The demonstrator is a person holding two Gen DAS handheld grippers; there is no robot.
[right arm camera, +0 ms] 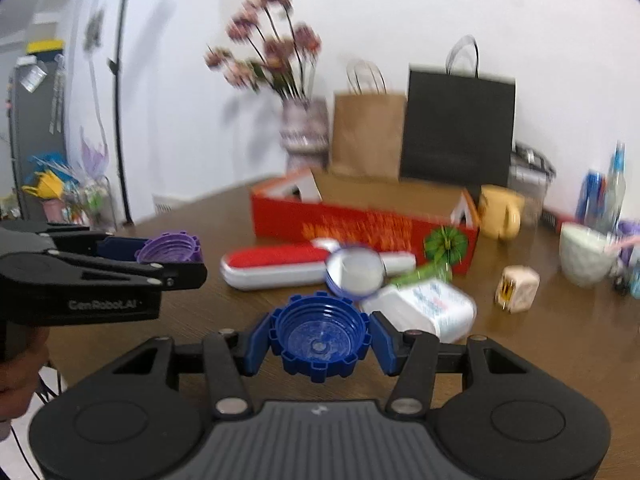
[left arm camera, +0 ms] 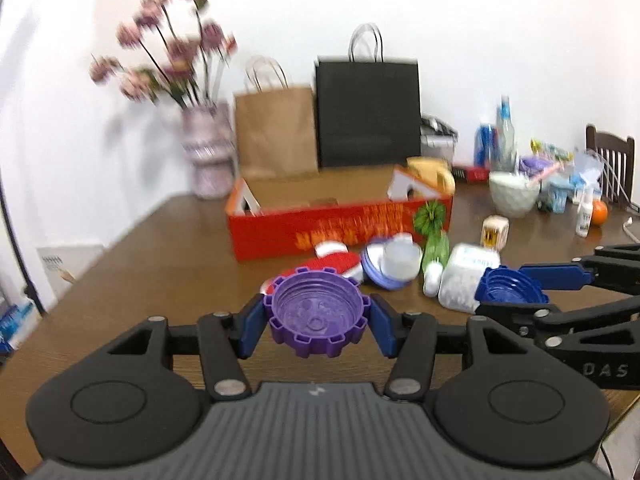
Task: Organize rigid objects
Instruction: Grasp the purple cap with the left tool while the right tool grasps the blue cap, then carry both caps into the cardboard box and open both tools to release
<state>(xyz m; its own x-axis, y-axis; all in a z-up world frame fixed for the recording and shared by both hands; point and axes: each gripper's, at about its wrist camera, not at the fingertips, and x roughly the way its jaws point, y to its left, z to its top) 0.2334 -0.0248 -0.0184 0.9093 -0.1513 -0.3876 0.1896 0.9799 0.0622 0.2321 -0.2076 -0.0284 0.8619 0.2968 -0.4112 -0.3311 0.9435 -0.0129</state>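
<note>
The purple notched plastic cap (left arm camera: 316,314), round and lying mouth-up, is sitting clamped between the blue pads of the left claw (left arm camera: 316,320), which is pinching it at its two opposite sides and carrying it clear above the brown wooden counter (left arm camera: 160,264). The right claw (right arm camera: 320,340) is pinching a blue notched plastic cap (right arm camera: 320,334) of the same kind in the same way, also mouth-up and off the counter.

What the coming move is probably turning on is the open red cardboard box (left arm camera: 340,220), which is lying straight ahead of both claws, beyond a small heap of loose things: a red and white oblong case (right arm camera: 304,266), a round white lidded tub (right arm camera: 358,270), a white plastic bottle on its side (right arm camera: 428,306) and a green object (left arm camera: 436,246) too blurred to name. The box's long axis is running across the line of the claws, so its near long wall is facing them and its open top is reachable by going forward over the heap.

The left claw is standing nearer the box's left end, the right claw nearer its right end, where a yellow mug (right arm camera: 500,210) is sitting just beyond the box's corner. The two claws are riding side by side, close but apart.
</note>
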